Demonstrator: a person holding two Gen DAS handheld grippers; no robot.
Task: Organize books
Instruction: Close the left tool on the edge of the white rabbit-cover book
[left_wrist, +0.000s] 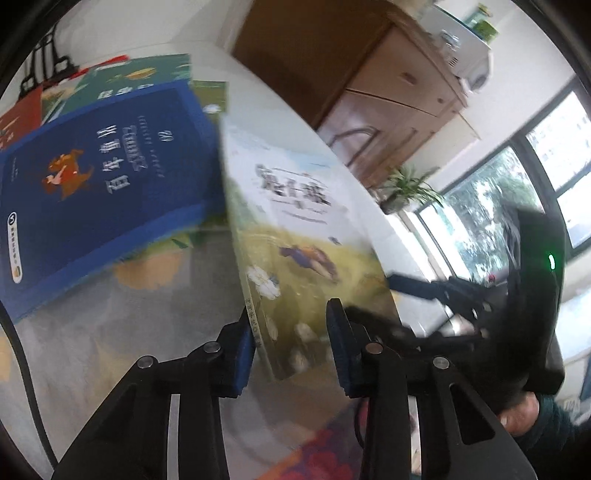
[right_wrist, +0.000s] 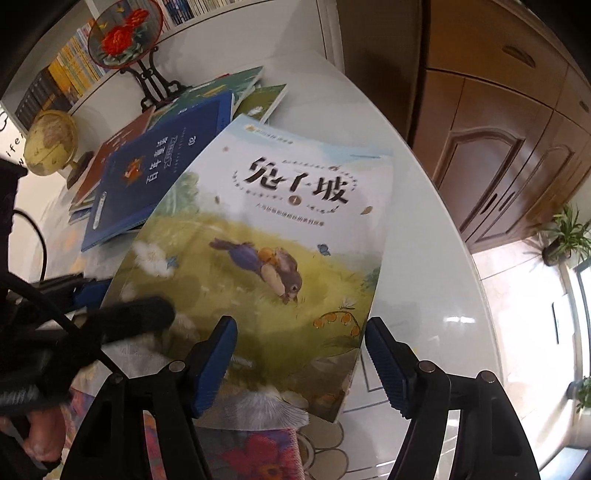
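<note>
Left gripper (left_wrist: 291, 343): jaws straddle the spine corner of the rabbit picture book (left_wrist: 295, 236); the left blue pad (left_wrist: 244, 350) lies against the spine edge, while the right pad (left_wrist: 338, 347) looks to sit over the cover. Whether both pads press cannot be told from the blurred left wrist view. Right gripper (right_wrist: 301, 362): jaws released, standing wide over the book's near edge, with the left pad (right_wrist: 214, 365) above the cover and the right pad (right_wrist: 388, 369) just off the book's right edge, not touching it. In the right wrist view the rabbit picture book (right_wrist: 280, 258) is tilted, its far left corner resting over the blue hardcover book (right_wrist: 155, 173); its near end hangs over the counter (right_wrist: 436, 266) edge. The other gripper reaches in at the book's left side there. Blue hardcover book (left_wrist: 99, 192) lies on top of a loose pile of green-covered books (right_wrist: 255, 96) and a red-brown book (right_wrist: 122, 144). Behind the pile: a small globe (right_wrist: 51, 144) and a round embroidered fan on a black stand (right_wrist: 125, 33). Wooden cabinet (right_wrist: 498, 129) beyond the counter; potted plant (left_wrist: 410, 188) by the window.
</note>
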